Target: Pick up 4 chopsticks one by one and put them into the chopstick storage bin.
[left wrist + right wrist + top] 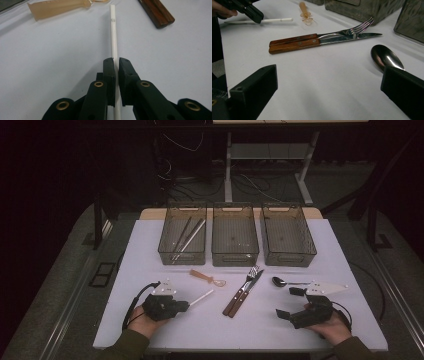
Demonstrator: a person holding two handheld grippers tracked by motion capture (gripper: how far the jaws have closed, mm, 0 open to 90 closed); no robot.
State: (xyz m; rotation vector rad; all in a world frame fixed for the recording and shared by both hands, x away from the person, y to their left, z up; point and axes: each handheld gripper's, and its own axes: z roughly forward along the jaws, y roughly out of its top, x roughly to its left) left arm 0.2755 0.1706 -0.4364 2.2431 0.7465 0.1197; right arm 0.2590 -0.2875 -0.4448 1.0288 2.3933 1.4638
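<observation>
My left gripper (186,305) lies low on the white table (150,270) at the front left, shut on a white chopstick (201,297). In the left gripper view the chopstick (113,37) runs straight between the closed jaws (116,61) and on across the table. At the front right my right gripper (289,303) stands open with nothing between its jaws (329,75). Just beyond it lies a metal spoon (385,58). A wood-handled fork (352,31) and knife (324,41) lie side by side mid-table.
Three clear bins stand in a row at the back: the left bin (165,251) holds chopsticks, then come the middle bin (235,259) and the right bin (300,260). An amber plastic utensil (205,278) lies in front of them.
</observation>
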